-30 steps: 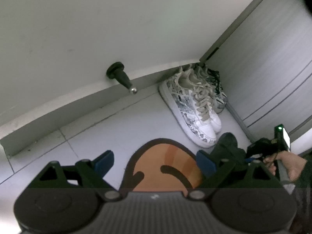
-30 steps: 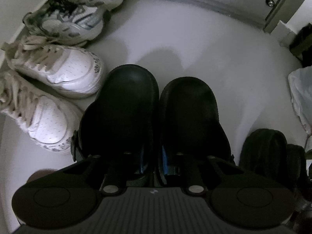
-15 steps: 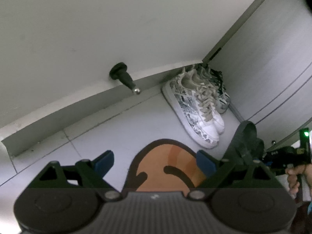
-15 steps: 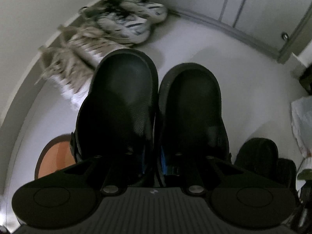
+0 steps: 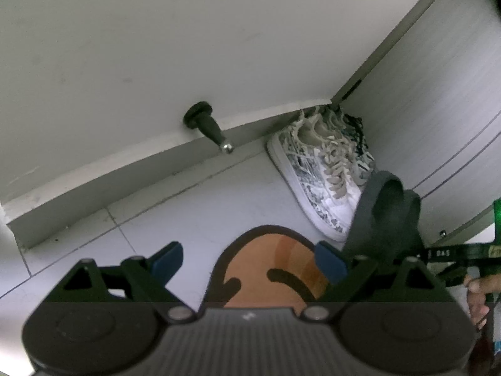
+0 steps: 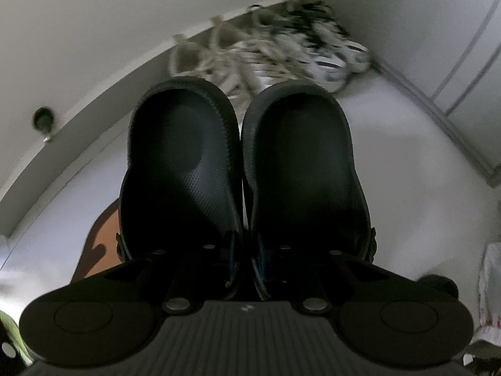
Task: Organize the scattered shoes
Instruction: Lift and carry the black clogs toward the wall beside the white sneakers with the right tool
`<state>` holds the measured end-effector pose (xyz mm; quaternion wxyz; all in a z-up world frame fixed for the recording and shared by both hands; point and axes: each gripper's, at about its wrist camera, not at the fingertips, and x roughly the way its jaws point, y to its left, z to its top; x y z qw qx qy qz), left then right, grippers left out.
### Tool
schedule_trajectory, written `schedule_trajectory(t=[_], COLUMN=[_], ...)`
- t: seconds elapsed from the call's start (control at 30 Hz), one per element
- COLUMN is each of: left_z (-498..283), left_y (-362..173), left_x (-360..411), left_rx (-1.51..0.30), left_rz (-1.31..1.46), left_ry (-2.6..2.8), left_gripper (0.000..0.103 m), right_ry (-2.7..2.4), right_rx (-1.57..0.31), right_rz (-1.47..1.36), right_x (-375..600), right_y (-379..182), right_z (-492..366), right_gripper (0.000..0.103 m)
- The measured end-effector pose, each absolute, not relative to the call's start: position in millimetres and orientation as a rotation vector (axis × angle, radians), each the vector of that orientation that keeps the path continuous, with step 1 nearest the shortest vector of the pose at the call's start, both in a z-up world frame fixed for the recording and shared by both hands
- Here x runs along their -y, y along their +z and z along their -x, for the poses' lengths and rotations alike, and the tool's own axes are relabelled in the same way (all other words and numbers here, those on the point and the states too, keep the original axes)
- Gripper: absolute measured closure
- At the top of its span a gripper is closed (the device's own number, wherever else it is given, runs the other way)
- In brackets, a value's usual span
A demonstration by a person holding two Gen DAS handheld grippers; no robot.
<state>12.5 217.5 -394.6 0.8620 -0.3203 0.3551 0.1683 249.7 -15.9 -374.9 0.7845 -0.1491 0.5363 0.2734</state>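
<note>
Black clogs (image 6: pixel 241 172) hang clamped together in the right gripper (image 6: pixel 247 269), the left gripper (image 5: pixel 249 258) spread empty; next, set them beside the sneakers (image 5: pixel 316 169).

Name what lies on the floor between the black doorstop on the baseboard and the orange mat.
Nothing: the stretch from the doorstop to the orange mat is bare pale floor tile, seen in the left wrist view.

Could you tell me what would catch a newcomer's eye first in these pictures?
A pair of black rubber clogs fills the right wrist view, pinched side by side in the right gripper above the pale floor. Behind them, white patterned lace-up sneakers sit in the wall corner. The open left gripper hangs over an orange mat with a dark outline.
</note>
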Motion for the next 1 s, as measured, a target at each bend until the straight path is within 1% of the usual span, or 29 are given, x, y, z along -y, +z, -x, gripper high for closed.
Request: schedule_trajectory(t=[0.6, 0.9, 1.0], left_z=[-6, -4, -5], left_y=[-393, -394, -396], left_x=[-229, -233, -234], left_rx=[-0.716, -0.715, -0.728], left_rz=[0.704, 0.723, 0.737], left_ry=[0.44, 0.457, 0.454], left_gripper=[0.01, 0.01, 0.01], right_ry=[0.825, 0.882, 0.893], right_rx=[-1.122, -1.114, -1.116], right_rz=[0.507, 0.559, 0.564], right_x=[-81, -118, -129], right_y=[-389, -399, -402], right_z=[-203, -200, -204], right_gripper=[0.088, 0.088, 0.09])
